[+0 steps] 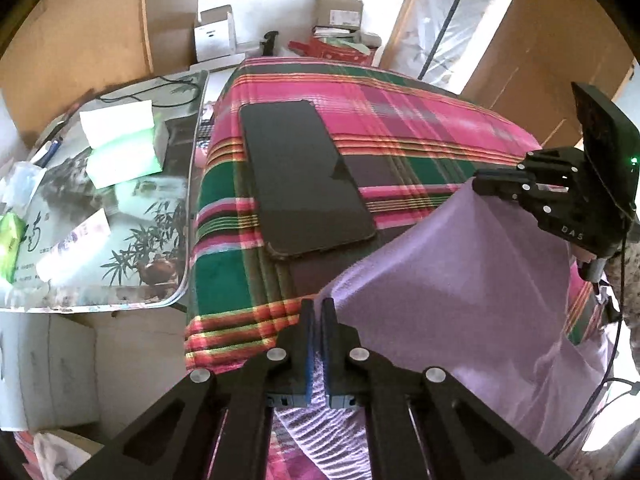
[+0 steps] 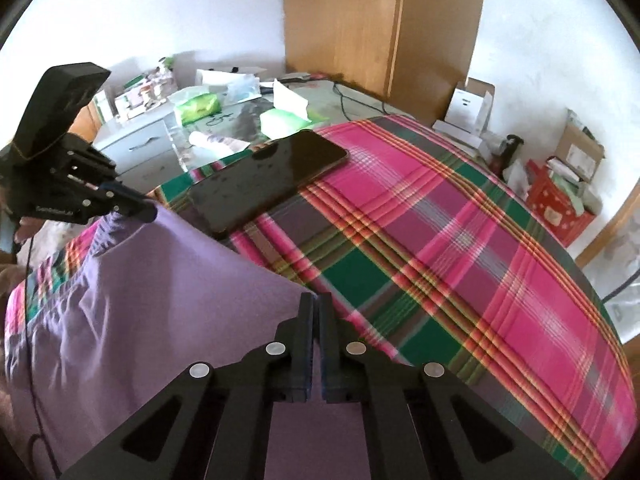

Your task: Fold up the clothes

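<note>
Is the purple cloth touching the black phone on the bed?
Apart. In the left wrist view, a strip of plaid bedspread shows between the purple cloth and the phone.

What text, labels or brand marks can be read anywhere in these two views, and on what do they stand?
"DAS": raised letters on the black body of the right tongs.
Pale lettering on the black body of the left tongs: blurred, unreadable.
Brush-style characters on the printed glass tabletop: not legible.
Labels on the white cardboard box: too small.
</note>
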